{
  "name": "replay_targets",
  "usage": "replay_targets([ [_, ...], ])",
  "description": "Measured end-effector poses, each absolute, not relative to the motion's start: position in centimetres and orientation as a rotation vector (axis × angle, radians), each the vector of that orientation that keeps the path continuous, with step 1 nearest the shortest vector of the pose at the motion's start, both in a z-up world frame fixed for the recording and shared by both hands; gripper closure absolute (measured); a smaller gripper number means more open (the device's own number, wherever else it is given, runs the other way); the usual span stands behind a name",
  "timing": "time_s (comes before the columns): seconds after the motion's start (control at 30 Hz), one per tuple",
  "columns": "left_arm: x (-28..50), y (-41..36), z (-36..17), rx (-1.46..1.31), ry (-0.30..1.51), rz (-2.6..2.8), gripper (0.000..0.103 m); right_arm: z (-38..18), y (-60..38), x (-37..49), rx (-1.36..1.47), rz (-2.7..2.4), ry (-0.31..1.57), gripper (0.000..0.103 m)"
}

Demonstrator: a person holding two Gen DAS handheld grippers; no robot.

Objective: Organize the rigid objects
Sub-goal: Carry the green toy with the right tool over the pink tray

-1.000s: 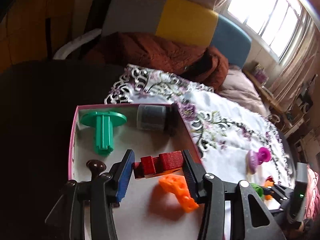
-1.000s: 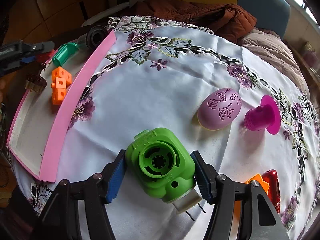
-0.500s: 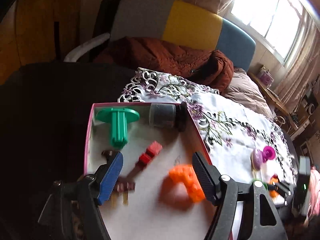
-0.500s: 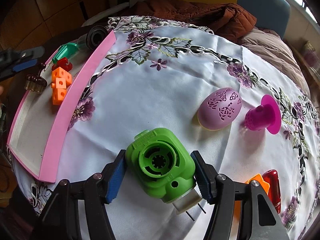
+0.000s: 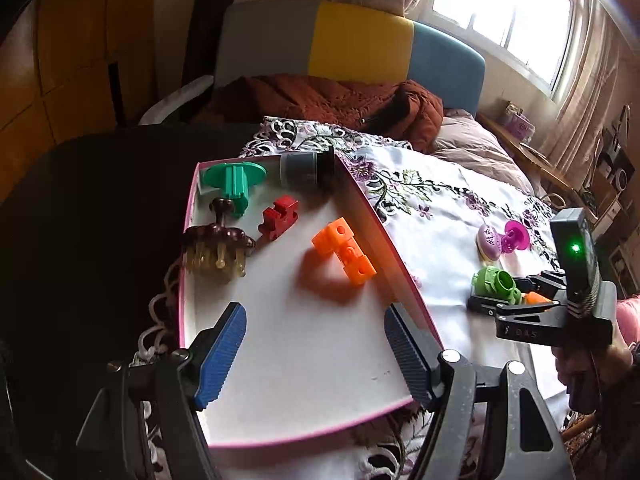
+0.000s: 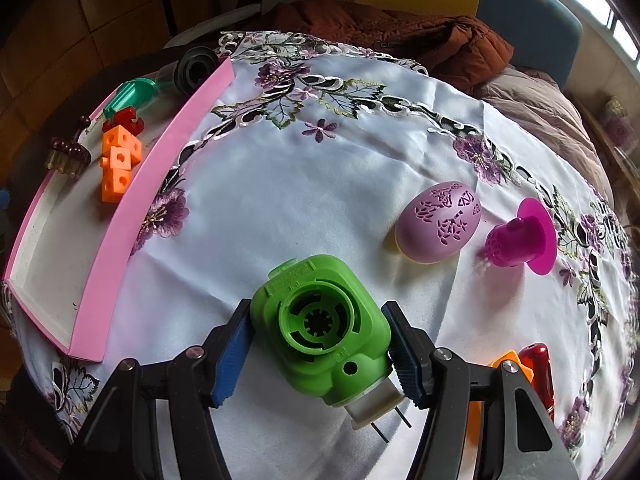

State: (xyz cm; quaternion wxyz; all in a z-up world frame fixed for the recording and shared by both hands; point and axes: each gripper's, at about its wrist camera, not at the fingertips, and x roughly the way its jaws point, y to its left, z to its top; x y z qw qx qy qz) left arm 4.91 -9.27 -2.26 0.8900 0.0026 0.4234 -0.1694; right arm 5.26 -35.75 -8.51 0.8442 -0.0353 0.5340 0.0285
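The green plug (image 6: 320, 330) is squeezed by the right gripper (image 6: 320, 354); the left gripper (image 5: 314, 354) is held wide apart over the pink tray (image 5: 400, 264)

tray (image 5: 191, 240): pink-walled, white floor, at the table's edge on the embroidered cloth.
green spool (image 5: 234, 179): lies in the tray's far corner.
grey cylinder (image 5: 306, 168): on its side against the tray's far wall, beside the spool.
red block (image 5: 279, 218): in the tray, near the spool.
brown brush (image 5: 218, 246): bristles down, by the tray's left wall.
orange cubes (image 5: 344, 250): linked, near the tray's right wall.
green plug (image 6: 320, 326): on the cloth, prongs toward the camera, gripped on both sides by blue fingers (image 6: 234, 354).
purple egg (image 6: 440, 222): patterned, lying on the cloth.
magenta cap (image 6: 520, 238): tipped on its side, just beside the egg.
red piece (image 6: 538, 368): at the cloth's edge, beside an orange piece (image 6: 508, 360), both partly hidden.
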Motion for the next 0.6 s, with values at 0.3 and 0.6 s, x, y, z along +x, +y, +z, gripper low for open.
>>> replay_targets([
  [0.3,3.7,-8.3,-1.7,0.011,0.858,-0.339,0.03,-8.6,-35.7,5.3,-0.077,0.056,1.125,0.039],
  [0.6,3.4,-6.4,-1.8,-0.02,0.865,-0.326,0.03,-8.6,-35.7,5.2,-0.054,0.021,1.128,0.039],
])
